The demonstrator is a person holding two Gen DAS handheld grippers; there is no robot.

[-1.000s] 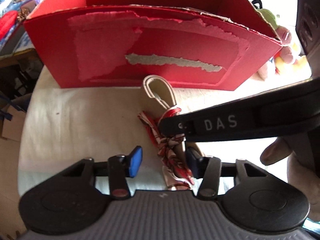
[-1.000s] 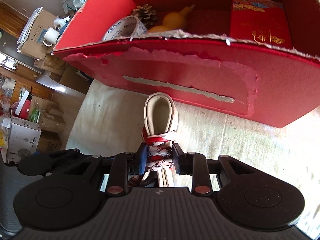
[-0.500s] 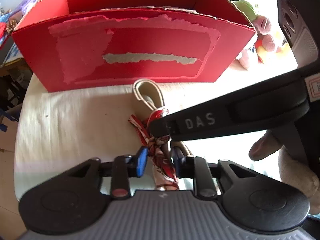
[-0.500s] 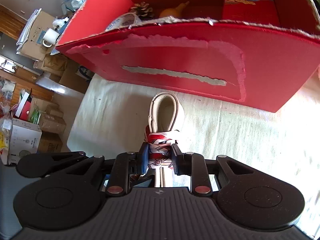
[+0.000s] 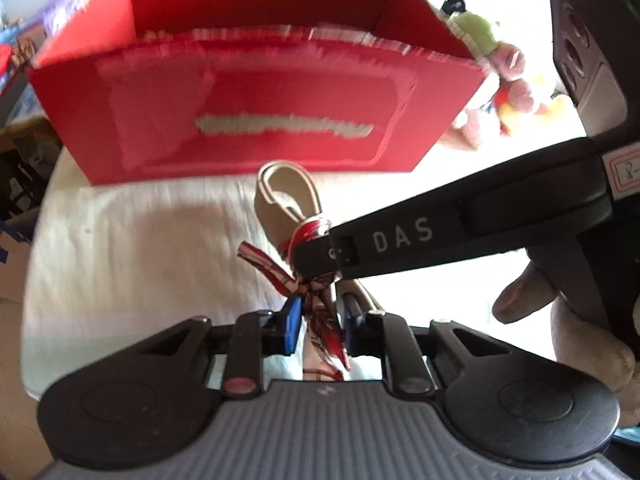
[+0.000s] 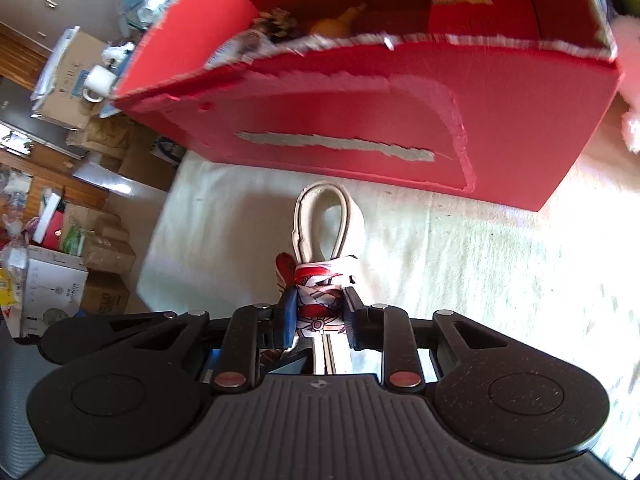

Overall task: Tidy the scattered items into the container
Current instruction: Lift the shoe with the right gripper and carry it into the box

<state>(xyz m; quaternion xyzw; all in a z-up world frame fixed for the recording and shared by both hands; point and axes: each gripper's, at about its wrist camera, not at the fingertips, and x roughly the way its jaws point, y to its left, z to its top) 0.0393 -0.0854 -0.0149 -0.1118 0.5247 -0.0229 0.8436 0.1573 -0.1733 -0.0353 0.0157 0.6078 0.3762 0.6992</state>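
Note:
A cream strap loop (image 5: 286,196) tied with a red-and-white patterned scarf (image 5: 320,316) is held above the white cloth, in front of the red cardboard box (image 5: 248,112). My left gripper (image 5: 318,320) is shut on the scarf's tail. My right gripper (image 6: 318,312) is shut on the scarf knot (image 6: 320,292), with the strap loop (image 6: 326,220) sticking forward; its finger crosses the left wrist view (image 5: 400,240). The box (image 6: 380,120) holds a pine cone (image 6: 276,26), a yellow gourd (image 6: 336,24) and a red packet (image 6: 480,12).
The white cloth (image 6: 480,280) covers the table. Plush toys (image 5: 508,76) lie to the right of the box. Cardboard boxes and clutter (image 6: 60,200) stand on the floor beyond the table's left edge.
My left gripper has shut on the scarf's tail. Both grippers have lifted the strap and scarf and pulled back a little from the box.

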